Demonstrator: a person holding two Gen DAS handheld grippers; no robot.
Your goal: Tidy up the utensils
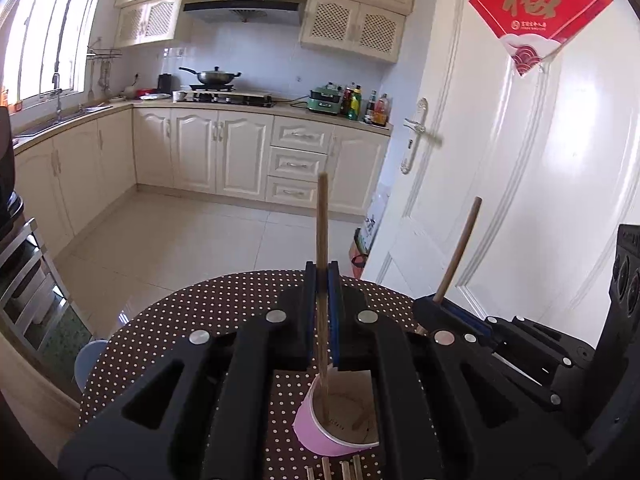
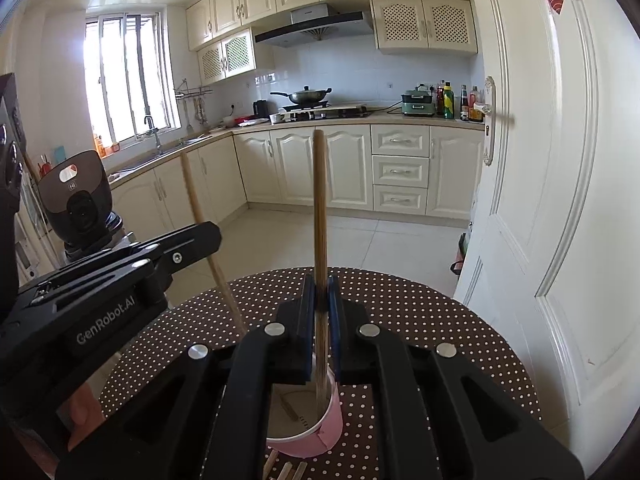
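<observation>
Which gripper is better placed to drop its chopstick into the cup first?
Either: the left gripper and right gripper each hold a chopstick with its tip already inside the pink cup.

We see matt wooden chopsticks (image 1: 322, 216), a pink paper cup (image 1: 320, 424) on dotted cloth (image 1: 224, 300), matt black plastic grippers (image 2: 322, 304).

Left tongs (image 1: 323, 280) clamp an upright chopstick (image 1: 322, 248), its lower end inside a pink cup (image 1: 310, 424) on the dotted surface (image 1: 224, 312). Right tongs (image 1: 430, 306), alongside, grip a second, tilted chopstick (image 1: 460, 248).
</observation>
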